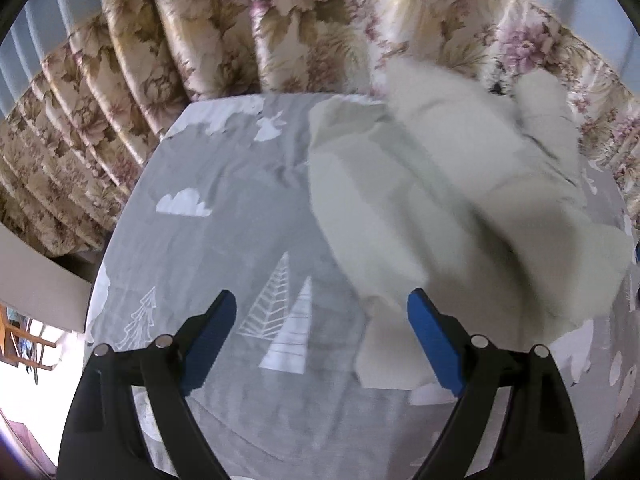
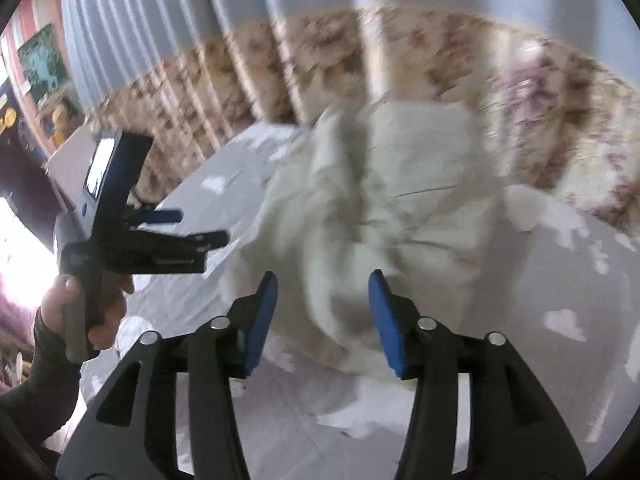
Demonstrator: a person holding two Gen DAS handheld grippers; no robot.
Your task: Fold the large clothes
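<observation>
A large cream-white garment (image 1: pixel 448 208) lies crumpled on the right half of a grey bed sheet with white trees and clouds (image 1: pixel 224 248). My left gripper (image 1: pixel 322 304) is open and empty above the sheet, its right finger beside the garment's near edge. In the right wrist view the garment (image 2: pixel 400 216) is blurred and heaped. My right gripper (image 2: pixel 322 284) is open with a fold of the garment between its fingers, not clamped. The left gripper (image 2: pixel 180 236) shows there at the left, held in a hand.
Floral beige-and-pink curtains (image 1: pixel 224 40) hang behind the bed, with grey-blue drapes (image 2: pixel 168 20) above. The bed's left edge (image 1: pixel 116 240) drops off to the floor, with a wooden chair (image 1: pixel 24 344) beyond. A picture (image 2: pixel 42 64) hangs on the far left wall.
</observation>
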